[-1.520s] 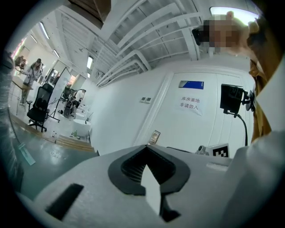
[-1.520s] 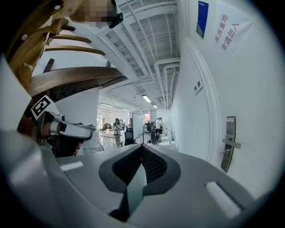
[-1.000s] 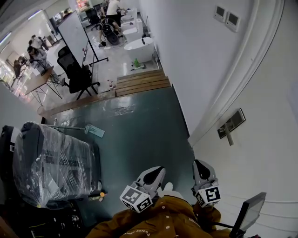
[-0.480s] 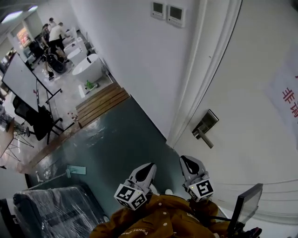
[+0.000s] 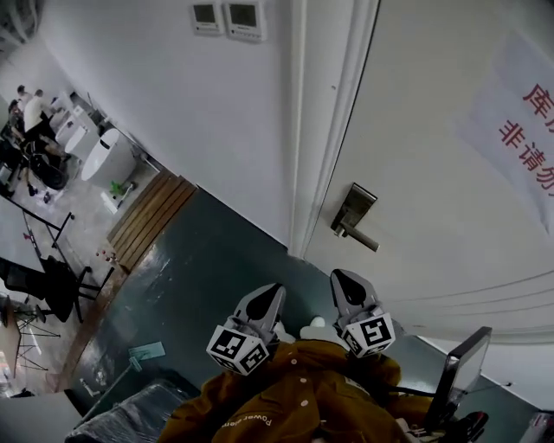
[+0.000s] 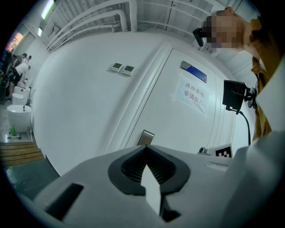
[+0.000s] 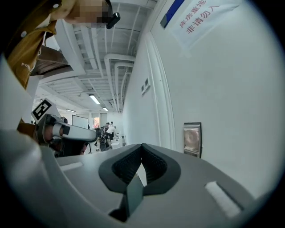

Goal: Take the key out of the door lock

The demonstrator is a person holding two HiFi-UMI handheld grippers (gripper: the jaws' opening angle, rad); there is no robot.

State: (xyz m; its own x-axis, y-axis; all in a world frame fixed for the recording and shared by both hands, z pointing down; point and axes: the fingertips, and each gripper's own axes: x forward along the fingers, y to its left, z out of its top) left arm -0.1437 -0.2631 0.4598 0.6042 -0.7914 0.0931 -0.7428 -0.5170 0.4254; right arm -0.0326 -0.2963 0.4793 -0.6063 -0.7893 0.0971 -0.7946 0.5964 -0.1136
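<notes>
A metal lock plate with a lever handle [image 5: 352,215] sits on the white door [image 5: 433,199]; I cannot make out a key in it at this distance. Both grippers are held low, close to my orange-sleeved chest and well short of the door. My left gripper [image 5: 270,292] points up toward the door frame, jaws shut and empty. My right gripper [image 5: 340,279] is just below the handle in the head view, also shut with nothing in it. The lock plate [image 6: 145,137] shows past the left gripper [image 6: 146,149], and the lock plate [image 7: 192,139] lies right of the right gripper [image 7: 141,148].
A door frame [image 5: 333,130] separates the door from a white wall with two small control panels [image 5: 227,17]. A paper sign with red characters [image 5: 524,121] hangs on the door. Teal floor [image 5: 199,277], wooden steps [image 5: 147,216] and a dark screen on a stand [image 5: 463,372] surround me.
The head view has swung from the room toward the door, so the lock plate now sits nearer the middle and larger. Both grippers stay shut and close to my chest.
</notes>
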